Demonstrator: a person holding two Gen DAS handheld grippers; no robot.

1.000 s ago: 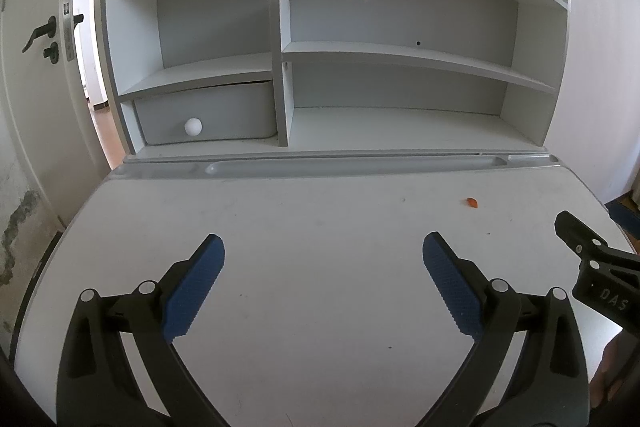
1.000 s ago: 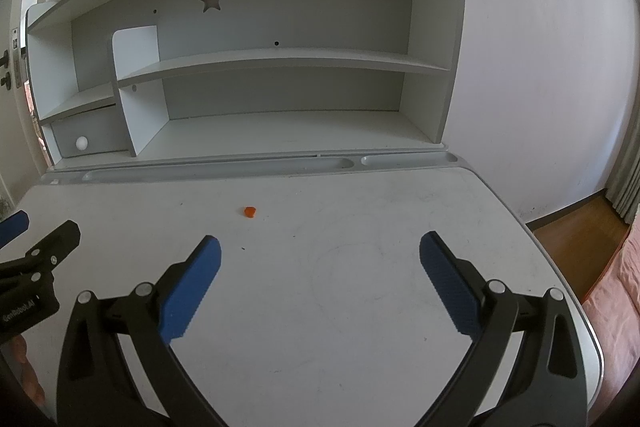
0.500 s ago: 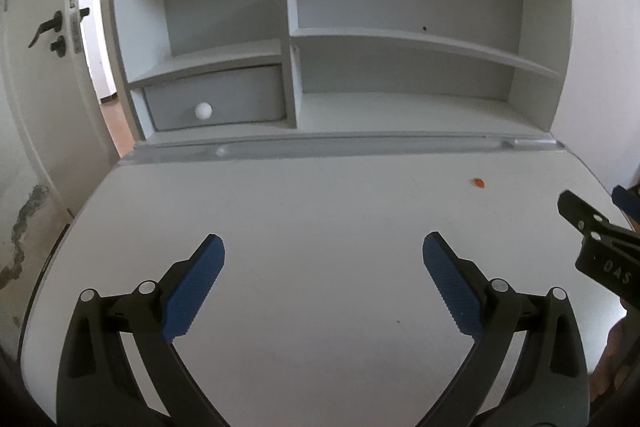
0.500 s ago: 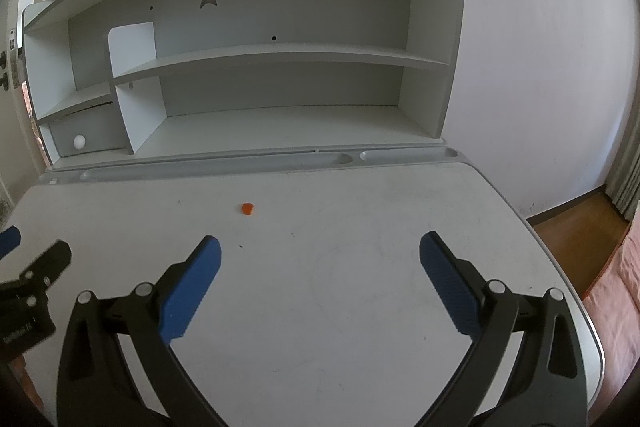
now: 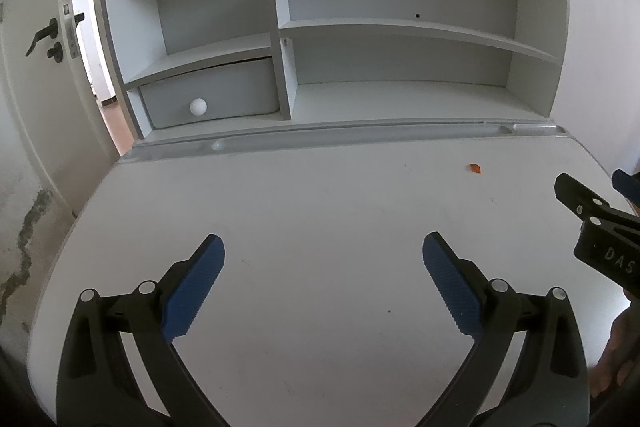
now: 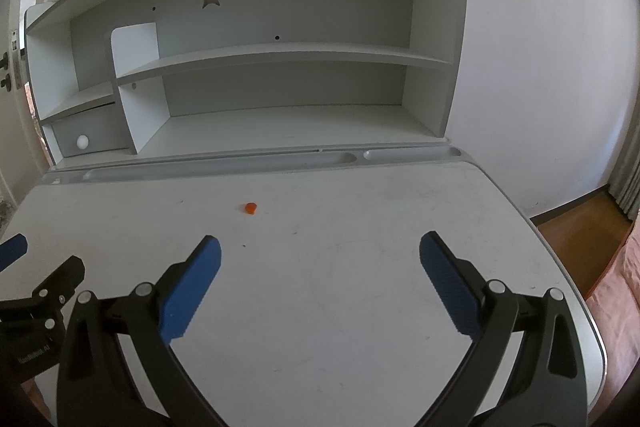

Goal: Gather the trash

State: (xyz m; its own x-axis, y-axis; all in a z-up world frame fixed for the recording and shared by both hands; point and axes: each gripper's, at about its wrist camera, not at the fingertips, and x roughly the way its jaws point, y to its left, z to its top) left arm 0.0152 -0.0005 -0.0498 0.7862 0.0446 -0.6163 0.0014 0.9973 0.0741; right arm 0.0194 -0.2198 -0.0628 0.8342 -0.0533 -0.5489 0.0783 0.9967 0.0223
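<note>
With both the left gripper point(image 5: 323, 267) and right gripper point(image 6: 320, 267) spread open and empty above the desk point(image 6: 360, 307), best to steer the right jaws squarely astride the tiny orange scrap point(image 6: 250, 208) lying near the desk's back groove before pinching gently.

Both your wrist views look forward over the desk point(image 5: 320, 211) toward the shelf point(image 6: 280, 55), from low and close; each glimpses the other's gripper.

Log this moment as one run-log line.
left tool: open, empty | right tool: open, empty | orange scrap: on desk, ahead-left of right tool, untouched | step: approach
</note>
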